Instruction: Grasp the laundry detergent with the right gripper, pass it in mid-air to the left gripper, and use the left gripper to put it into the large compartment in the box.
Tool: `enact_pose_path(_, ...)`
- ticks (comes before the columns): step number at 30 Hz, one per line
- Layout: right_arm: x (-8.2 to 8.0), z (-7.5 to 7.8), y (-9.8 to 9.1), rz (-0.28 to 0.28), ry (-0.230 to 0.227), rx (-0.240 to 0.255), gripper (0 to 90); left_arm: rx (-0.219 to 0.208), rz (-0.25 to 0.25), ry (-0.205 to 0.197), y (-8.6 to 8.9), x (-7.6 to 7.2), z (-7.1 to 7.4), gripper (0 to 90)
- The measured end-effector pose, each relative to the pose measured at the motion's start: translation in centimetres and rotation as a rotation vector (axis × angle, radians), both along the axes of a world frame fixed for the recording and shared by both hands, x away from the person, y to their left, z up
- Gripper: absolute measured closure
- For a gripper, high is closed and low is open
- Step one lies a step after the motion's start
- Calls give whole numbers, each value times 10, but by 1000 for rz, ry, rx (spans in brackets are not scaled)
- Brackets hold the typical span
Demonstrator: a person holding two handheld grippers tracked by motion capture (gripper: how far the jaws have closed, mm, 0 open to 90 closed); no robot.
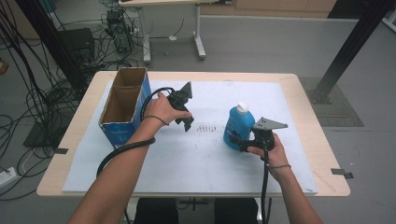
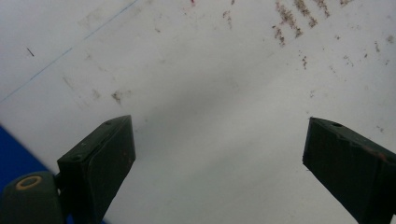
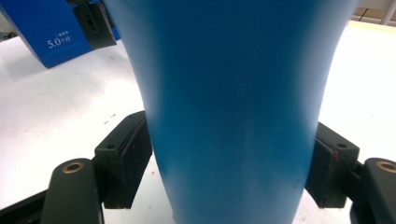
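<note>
On the white sheet of the table (image 1: 196, 158), my right gripper (image 1: 238, 140) is clamped on the blue plastic bottle with white cap (image 1: 238, 122), which stands upright. My left gripper (image 1: 184, 112) has its jaws wide apart, beside the open blue cardboard box (image 1: 122, 112).

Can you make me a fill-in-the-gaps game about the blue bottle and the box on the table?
1. The right gripper has its jaws on either side of the blue ____.
2. The bottle has a ____ cap.
3. The cardboard box stands near the person's ____ hand.
4. The left gripper has nothing between its jaws, so it is ____.

Missing words: bottle; white; left; open
</note>
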State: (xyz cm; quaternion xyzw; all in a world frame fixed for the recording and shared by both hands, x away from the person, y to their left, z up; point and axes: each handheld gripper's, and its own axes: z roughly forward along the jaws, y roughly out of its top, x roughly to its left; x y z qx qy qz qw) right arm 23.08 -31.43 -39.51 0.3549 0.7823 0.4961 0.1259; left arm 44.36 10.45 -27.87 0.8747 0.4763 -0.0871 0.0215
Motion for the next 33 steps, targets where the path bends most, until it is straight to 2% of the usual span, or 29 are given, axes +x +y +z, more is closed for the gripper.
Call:
enact_pose_path(12,-3,-1,1,-3,-29,-18,387,4,-3,-2,-1,0,0,98)
enact_pose_path(21,-6,-1,3,-1,-52,-34,401,5,-6,-2,-3,-2,0,99)
enact_pose_path(33,-9,-3,4,-7,-65,-32,404,3,-8,1,-3,-1,-2,99)
